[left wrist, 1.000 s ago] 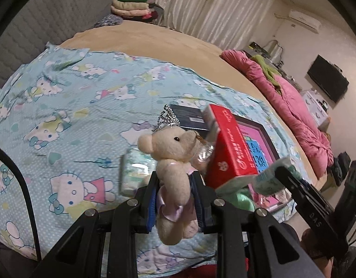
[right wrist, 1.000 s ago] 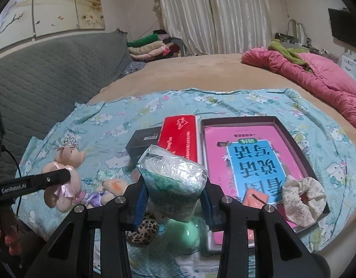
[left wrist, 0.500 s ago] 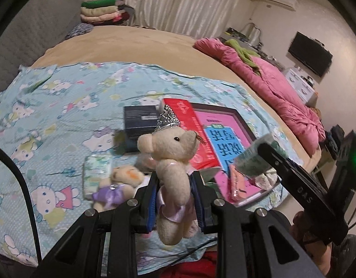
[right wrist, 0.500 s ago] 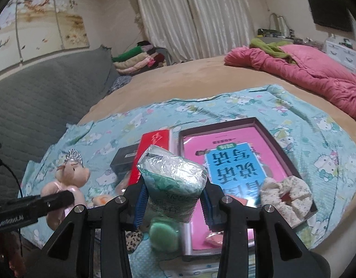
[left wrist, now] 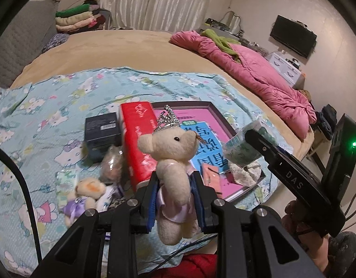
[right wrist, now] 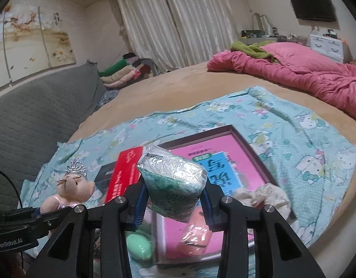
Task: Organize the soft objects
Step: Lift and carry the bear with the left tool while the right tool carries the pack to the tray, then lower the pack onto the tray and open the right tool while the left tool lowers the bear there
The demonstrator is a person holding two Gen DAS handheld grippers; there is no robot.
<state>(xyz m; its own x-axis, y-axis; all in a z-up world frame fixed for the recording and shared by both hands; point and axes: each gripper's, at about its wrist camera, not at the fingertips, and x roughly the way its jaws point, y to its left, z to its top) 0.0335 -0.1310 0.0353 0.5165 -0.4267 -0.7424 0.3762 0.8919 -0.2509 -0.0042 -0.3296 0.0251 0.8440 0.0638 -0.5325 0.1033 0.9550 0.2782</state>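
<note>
Up close, we see the left gripper (left wrist: 175, 199) with its fingers closed on the body of a cream teddy bear (left wrist: 172, 162) that wears a small silver crown and a pale pink dress; the bear is lifted above the bed. Our right gripper (right wrist: 173, 199) holds a green and white pack of tissues (right wrist: 172, 183) squeezed between its fingers, also raised off the bed.

Below both, a light blue cartoon-cat sheet (right wrist: 305, 157) covers part of a tan bed (left wrist: 122, 44). On the sheet lies a dark-framed tray (right wrist: 254, 148) holding a pink and blue book (left wrist: 201, 134), with a floral scrunchie (right wrist: 263, 194) at its near corner. A red box (left wrist: 137, 139) leans just beside the tray, and a black box (left wrist: 102, 131) sits next to it. A smaller plush bear in purple (left wrist: 85, 197) lies on the sheet near the left gripper. A pink quilt (right wrist: 305, 76) is bunched at the far side of the bed.
</note>
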